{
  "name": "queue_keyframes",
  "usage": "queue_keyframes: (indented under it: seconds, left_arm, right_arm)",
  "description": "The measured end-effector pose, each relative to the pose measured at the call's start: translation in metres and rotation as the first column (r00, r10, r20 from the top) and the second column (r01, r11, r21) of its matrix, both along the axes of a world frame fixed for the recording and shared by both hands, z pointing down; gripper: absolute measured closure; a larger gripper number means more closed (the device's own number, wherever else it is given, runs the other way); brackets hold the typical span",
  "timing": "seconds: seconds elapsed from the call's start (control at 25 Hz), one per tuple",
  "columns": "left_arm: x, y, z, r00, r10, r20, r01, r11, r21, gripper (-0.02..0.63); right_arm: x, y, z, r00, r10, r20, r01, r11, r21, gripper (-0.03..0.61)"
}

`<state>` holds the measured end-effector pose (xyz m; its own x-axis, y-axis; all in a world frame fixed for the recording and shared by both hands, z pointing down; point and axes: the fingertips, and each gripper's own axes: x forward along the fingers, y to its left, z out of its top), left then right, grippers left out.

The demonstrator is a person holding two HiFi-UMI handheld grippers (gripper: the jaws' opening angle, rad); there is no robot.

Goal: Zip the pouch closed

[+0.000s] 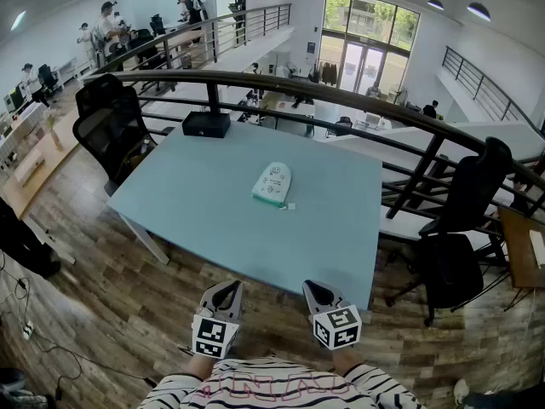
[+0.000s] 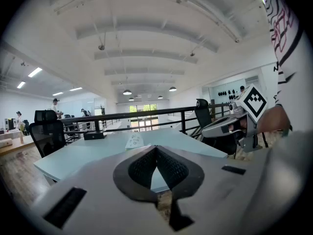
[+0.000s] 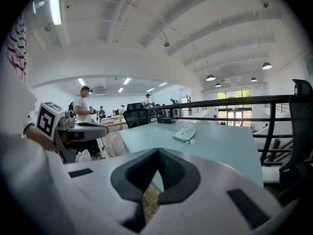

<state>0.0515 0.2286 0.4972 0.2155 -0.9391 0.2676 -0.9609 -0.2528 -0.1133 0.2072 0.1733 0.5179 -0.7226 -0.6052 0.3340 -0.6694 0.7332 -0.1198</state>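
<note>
Pouch [image 1: 272,183] lies mid table [image 1: 187,203], well ahead, long axis pointing away from the person. Left gripper [image 1: 226,290] and right gripper [image 1: 318,290] look equally far, both jaws pinched together, empty.

Nothing is reading clearly: print on the pouch [image 1: 273,183] on the table [image 1: 196,203] is showing too small; the shirt [image 1: 272,388] lettering is blurring.

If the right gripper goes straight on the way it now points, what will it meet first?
The right gripper would probably meet the table near its front edge; the pouch lies farther, right of that line. Depth is unclear.
</note>
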Motion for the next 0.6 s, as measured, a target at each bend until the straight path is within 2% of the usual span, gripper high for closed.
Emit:
queue_keyframes:
  seconds: [0.16,0.52,0.6]
  left_arm:
    - [0.006,-0.006,-0.006,1.0,0.007,0.007,-0.007,1.0,0.009,0.588]
    - [0.005,-0.016,-0.002,0.999,0.041,-0.009,-0.041,0.999,0.018,0.581]
    - [0.003,-0.021,0.001,0.998,0.053,-0.017,-0.053,0.999,0.005,0.58]
  right_arm:
    - [0.003,-0.005,-0.002,1.0,0.0,0.004,0.0,1.0,0.001,0.552]
    - [0.001,-0.021,-0.001,0.994,0.052,0.091,-0.05,0.998,-0.027,0.545]
    - [-0.001,-0.026,0.0,0.993,0.062,0.105,-0.058,0.998,-0.034,0.518]
